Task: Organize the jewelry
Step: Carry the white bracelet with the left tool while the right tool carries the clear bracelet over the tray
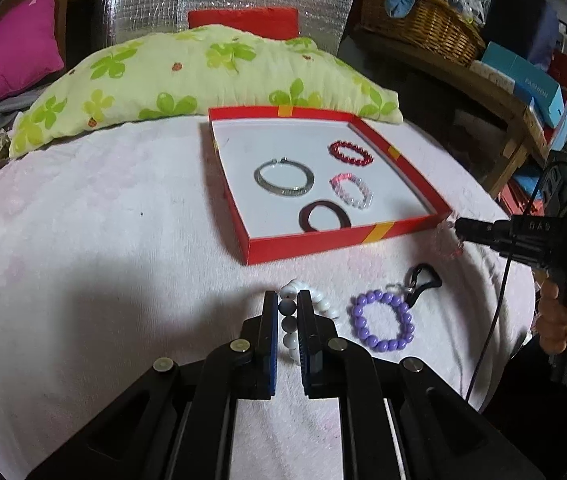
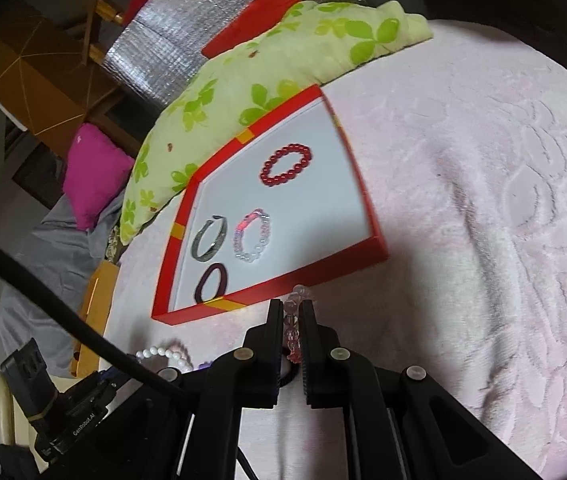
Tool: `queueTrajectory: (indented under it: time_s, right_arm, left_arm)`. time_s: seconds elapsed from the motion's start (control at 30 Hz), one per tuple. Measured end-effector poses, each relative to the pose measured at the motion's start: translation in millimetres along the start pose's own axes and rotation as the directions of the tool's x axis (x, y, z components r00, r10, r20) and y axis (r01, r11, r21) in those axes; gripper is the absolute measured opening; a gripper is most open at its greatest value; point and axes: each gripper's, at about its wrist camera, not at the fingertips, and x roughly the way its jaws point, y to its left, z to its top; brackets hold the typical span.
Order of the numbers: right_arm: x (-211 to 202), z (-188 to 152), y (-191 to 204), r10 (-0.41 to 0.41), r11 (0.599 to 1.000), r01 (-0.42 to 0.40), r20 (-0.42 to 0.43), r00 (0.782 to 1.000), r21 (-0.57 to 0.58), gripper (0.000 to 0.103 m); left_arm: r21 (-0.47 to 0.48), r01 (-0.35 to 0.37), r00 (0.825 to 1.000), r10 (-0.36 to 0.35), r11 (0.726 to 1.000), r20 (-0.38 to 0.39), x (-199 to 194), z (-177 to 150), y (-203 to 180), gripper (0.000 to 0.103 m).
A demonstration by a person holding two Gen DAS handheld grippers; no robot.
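A red box (image 1: 307, 242) with a white floor holds a silver bangle (image 1: 284, 178), a red bead bracelet (image 1: 350, 152), a pink-and-clear bead bracelet (image 1: 351, 191) and a dark maroon ring (image 1: 324, 216). My left gripper (image 1: 287, 300) is shut on a white bead bracelet (image 1: 323, 300) lying on the pink blanket. A purple bead bracelet (image 1: 381, 322) with a black clip (image 1: 421, 278) lies just right of it. My right gripper (image 2: 292, 308) is shut on a pale pink bead bracelet (image 2: 293, 322), held just off the box's near right corner (image 2: 363, 264); it also shows in the left wrist view (image 1: 449, 240).
A green floral pillow (image 1: 187, 80) lies behind the box, a magenta cushion (image 1: 7, 56) at far left. Shelves with a wicker basket (image 1: 423, 28) and boxes stand to the right. The pink blanket (image 2: 483, 200) spreads wide right of the box.
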Motion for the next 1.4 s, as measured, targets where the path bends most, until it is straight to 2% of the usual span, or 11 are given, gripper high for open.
queueTrajectory:
  time_s: [0.47,0.77,1.13,1.4]
  right_arm:
    - [-12.9,2.0,13.9,0.067,0.998,-0.066,0.064,0.996,-0.019,0.009]
    - [-19.3,9.0,18.7,0.104,0.995,-0.104,0.098,0.990,-0.002,0.009]
    - [-20.3,6.8,27.1,0.126,0.992,-0.125,0.095,0.987,-0.018,0.009]
    - [-16.6,6.1,32.9,0.126,0.992,-0.124,0.088,0.988,-0.033,0.009]
  left_arm:
    - [0.001,0.024,0.993,-0.024,1.000,0.112,-32.2,20.1,-12.9,0.009]
    - [0.018,0.043,0.990,-0.045,0.999,0.130,-32.2,32.5,-24.9,0.009]
    - [0.050,-0.029,0.991,0.022,0.998,0.134,-30.6,36.2,-40.8,0.009]
    - [0.073,-0.096,0.982,0.082,0.993,0.170,-35.6,41.1,-51.0,0.009]
